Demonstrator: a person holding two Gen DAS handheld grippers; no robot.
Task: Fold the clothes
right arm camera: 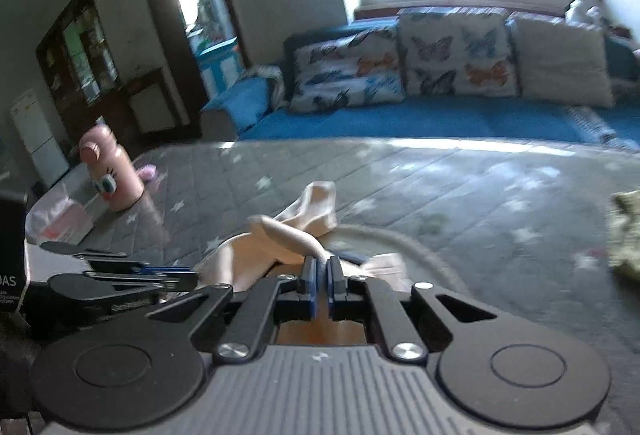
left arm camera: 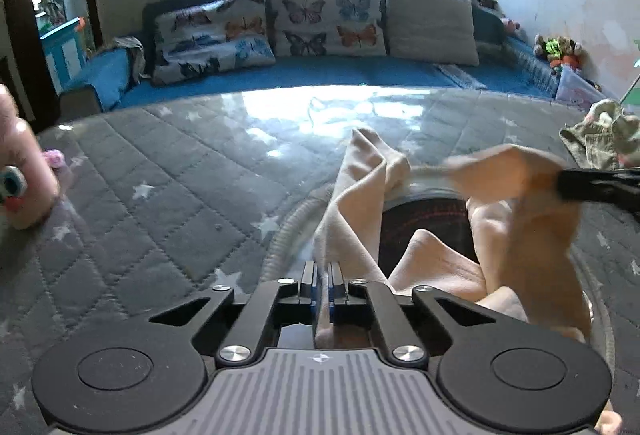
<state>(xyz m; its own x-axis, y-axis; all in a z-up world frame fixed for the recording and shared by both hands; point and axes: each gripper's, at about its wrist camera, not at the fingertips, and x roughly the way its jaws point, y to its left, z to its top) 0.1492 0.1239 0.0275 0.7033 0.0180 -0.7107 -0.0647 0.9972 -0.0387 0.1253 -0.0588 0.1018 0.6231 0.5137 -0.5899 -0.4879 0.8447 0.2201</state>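
Observation:
A cream garment with long leg-like parts (left arm camera: pixel 360 195) hangs between both grippers above a grey star-quilted table cover (left arm camera: pixel 160 175). My left gripper (left arm camera: pixel 322 275) is shut on one edge of the cream garment. My right gripper (right arm camera: pixel 322 275) is shut on another part of the same garment (right arm camera: pixel 288 235); it also shows blurred at the right of the left wrist view (left arm camera: pixel 592 187). The left gripper shows at the left of the right wrist view (right arm camera: pixel 176 277). Part of the garment lies over a dark round object (left arm camera: pixel 424 227).
An olive patterned garment (left arm camera: pixel 596 143) lies at the right of the table, also in the right wrist view (right arm camera: pixel 628 235). A pink bottle (right arm camera: pixel 110 175) stands at the left. A blue sofa with butterfly cushions (left arm camera: pixel 320 19) is behind the table.

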